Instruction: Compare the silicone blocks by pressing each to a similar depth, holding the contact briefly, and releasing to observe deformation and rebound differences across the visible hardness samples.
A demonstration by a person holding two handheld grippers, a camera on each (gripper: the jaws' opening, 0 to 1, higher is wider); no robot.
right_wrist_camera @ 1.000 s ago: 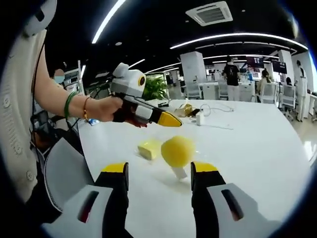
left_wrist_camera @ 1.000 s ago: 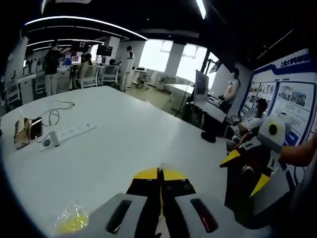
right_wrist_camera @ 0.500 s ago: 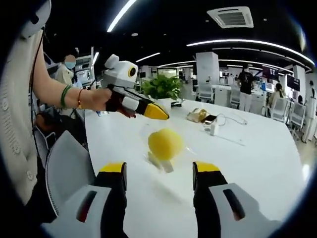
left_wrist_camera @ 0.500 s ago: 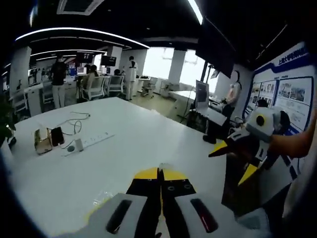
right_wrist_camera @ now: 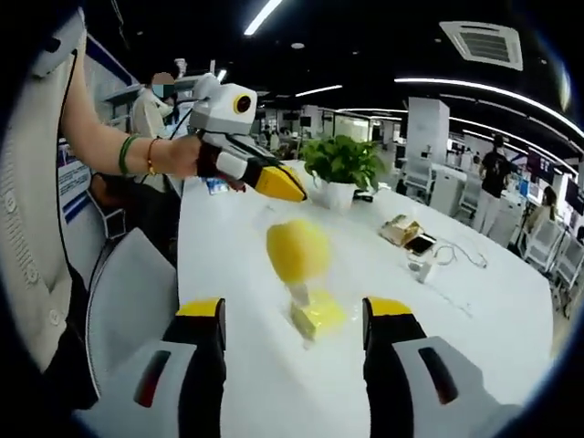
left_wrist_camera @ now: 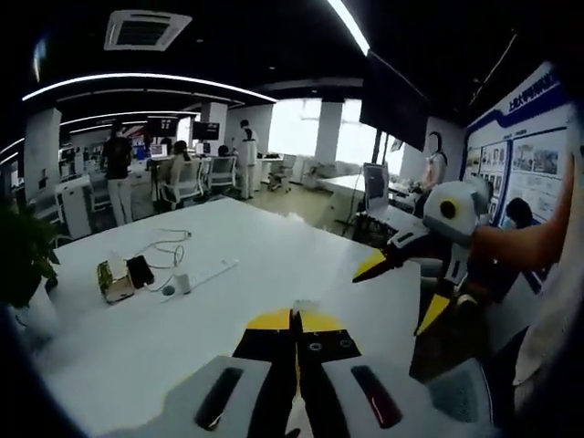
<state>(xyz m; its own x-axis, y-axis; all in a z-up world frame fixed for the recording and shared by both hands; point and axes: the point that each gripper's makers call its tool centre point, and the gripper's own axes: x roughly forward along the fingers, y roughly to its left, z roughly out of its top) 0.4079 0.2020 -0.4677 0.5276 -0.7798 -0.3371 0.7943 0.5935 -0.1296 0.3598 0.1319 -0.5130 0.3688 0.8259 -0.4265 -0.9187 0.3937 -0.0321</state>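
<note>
A rounded yellow silicone sample (right_wrist_camera: 297, 248) stands on a small pale base on the white table (right_wrist_camera: 474, 319). A flat yellow block (right_wrist_camera: 318, 313) in clear wrap lies just in front of it. My right gripper (right_wrist_camera: 294, 310) is open, its jaws on either side of the two samples and short of them, with nothing held. My left gripper (right_wrist_camera: 281, 186), in a person's hand, hovers shut above and behind the rounded sample. In the left gripper view, the left gripper (left_wrist_camera: 294, 316) is shut and empty over the table (left_wrist_camera: 274, 255). The right gripper (left_wrist_camera: 401, 289) enters there from the right with its jaws apart.
A potted plant (right_wrist_camera: 342, 164) stands behind the samples. A small box with a phone (left_wrist_camera: 119, 278), a power strip (left_wrist_camera: 205, 272) and a cable lie further along the table. A grey chair (right_wrist_camera: 128, 301) is at the table's near edge. People stand and sit in the office behind.
Both views have swung with the hands. The flat block now shows in front of the rounded sample instead of beside it. The left gripper stays shut, the right stays open.
</note>
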